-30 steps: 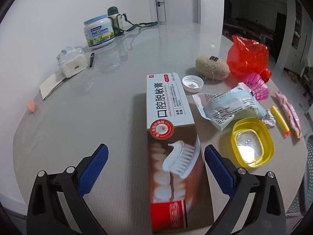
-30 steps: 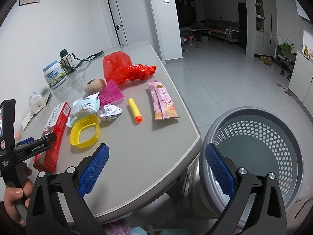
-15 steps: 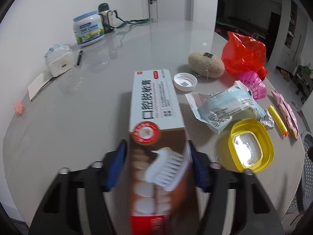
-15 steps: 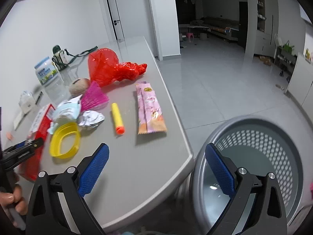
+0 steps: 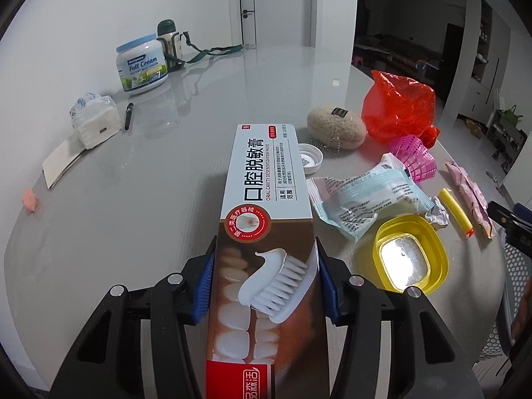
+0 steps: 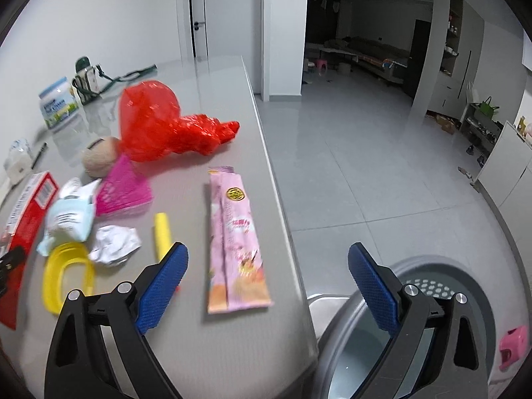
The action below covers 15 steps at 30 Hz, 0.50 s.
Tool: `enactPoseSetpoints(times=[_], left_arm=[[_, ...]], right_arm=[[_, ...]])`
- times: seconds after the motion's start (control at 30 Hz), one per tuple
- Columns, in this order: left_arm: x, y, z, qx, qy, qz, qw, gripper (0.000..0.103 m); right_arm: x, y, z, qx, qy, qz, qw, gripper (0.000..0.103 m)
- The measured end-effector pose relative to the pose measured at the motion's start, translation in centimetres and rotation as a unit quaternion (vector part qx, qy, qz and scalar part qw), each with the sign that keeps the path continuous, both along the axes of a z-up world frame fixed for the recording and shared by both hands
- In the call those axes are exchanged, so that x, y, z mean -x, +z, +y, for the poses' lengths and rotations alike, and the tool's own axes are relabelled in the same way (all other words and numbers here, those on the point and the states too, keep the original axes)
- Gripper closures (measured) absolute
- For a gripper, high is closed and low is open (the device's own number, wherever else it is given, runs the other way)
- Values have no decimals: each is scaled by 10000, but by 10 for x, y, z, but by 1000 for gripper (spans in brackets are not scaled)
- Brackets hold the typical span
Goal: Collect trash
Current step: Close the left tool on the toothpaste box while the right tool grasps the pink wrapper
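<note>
My left gripper [image 5: 264, 286] is shut on a long toothpaste box [image 5: 262, 199], clamping its near end; the box also shows at the left edge of the right wrist view [image 6: 28, 199]. My right gripper [image 6: 266, 282] is open and empty above the table's near right corner, over a pink snack wrapper [image 6: 236, 242]. A grey perforated bin [image 6: 415, 332] stands just off the table edge, below the right finger. Other trash lies on the table: a red plastic bag [image 6: 159, 129], a yellow lid [image 5: 410, 259], a pale blue packet [image 5: 369, 196], crumpled foil [image 6: 114, 242] and a yellow tube [image 6: 163, 232].
A pink mesh cup [image 5: 414, 158], a beige pouch [image 5: 335, 128] and a white cap [image 5: 311, 159] lie mid-table. A Full Cream jar [image 5: 143, 65], a flask [image 5: 171, 45], a tissue pack [image 5: 96, 123] and a pen [image 5: 128, 116] sit at the far left.
My left gripper went from open around the toothpaste box to shut on it. My right gripper moved from over the bin to over the table corner, toward the pink wrapper.
</note>
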<state>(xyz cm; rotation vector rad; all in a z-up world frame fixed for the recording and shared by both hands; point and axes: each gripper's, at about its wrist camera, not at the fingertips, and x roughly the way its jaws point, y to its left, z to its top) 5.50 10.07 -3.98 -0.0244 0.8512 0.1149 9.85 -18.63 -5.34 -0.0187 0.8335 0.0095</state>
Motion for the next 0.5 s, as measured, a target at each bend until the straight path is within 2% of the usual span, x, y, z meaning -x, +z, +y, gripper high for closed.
enactPoseSetpoints(times=[0.1, 0.17, 0.2, 0.4, 0.5], left_arm=[[0, -3, 2, 81, -10, 47, 10000, 52], [0, -3, 4, 108, -20, 46, 9999, 52], [0, -2, 4, 119, -24, 35, 9999, 52], [2, 3, 6, 132, -45, -52, 9999, 52], [2, 4, 6, 152, -68, -61, 9998, 52]], right_arm=[[-11, -5, 4, 212, 17, 31, 9998, 11], [-18, -9, 6, 350, 34, 117, 9993, 30], [-20, -12, 8, 370, 51, 176, 9991, 33], [-28, -18, 16, 397, 227, 298, 9985, 35], [-29, -19, 20, 407, 279, 282, 9984, 47]])
